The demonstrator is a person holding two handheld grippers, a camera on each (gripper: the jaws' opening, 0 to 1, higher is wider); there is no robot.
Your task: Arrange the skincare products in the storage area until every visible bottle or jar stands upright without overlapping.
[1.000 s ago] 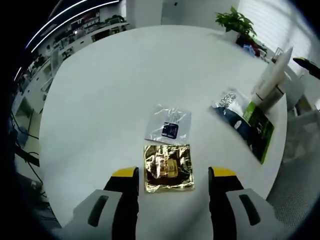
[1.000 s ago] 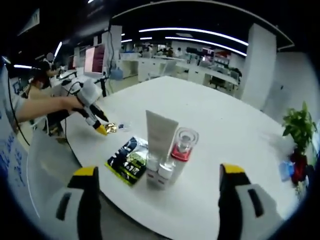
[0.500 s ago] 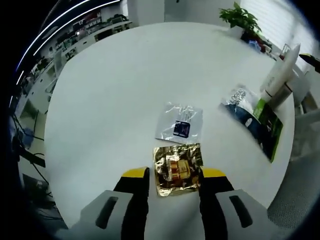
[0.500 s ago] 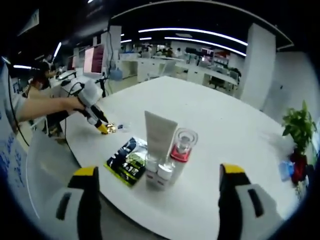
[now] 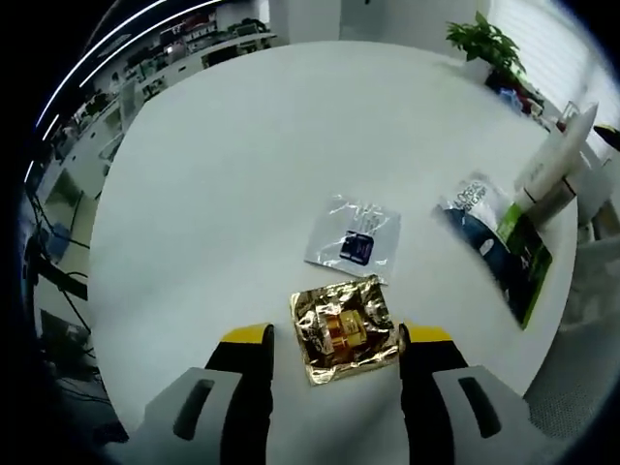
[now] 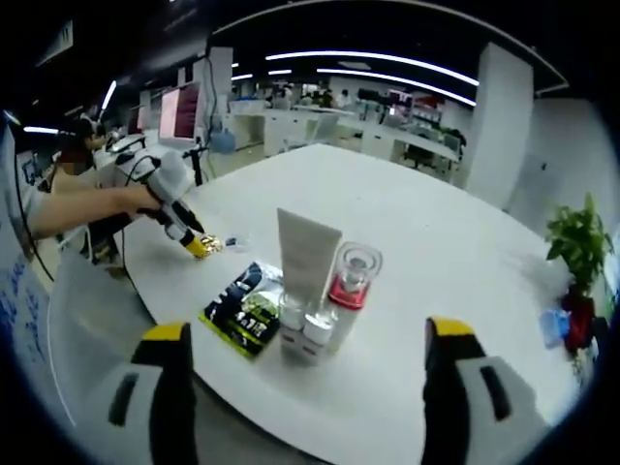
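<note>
Your left claw (image 5: 332,339) hangs wide over the gold sachet (image 5: 344,329) on the worktop (image 5: 223,155); your right claw (image 6: 305,339) gapes wide near the upright tube (image 6: 305,257).

Upright tube (image 6: 306,254), bottle (image 6: 350,281); flat sachets (image 5: 345,327)

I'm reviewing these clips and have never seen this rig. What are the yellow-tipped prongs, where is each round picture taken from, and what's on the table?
No robot here: a person holds a two-jaw gripper in each hand, each carrying a fisheye camera that looks along its jaws. The left gripper hovers open over a gold foil sachet, which lies between its jaws on the white round table. Beyond it lie a clear sachet and a dark green-and-black pouch. The right gripper is open and holds nothing; it faces a white tube standing cap-down, a clear bottle with a red band and that pouch. Far left there, a hand brings the other gripper down.
</note>
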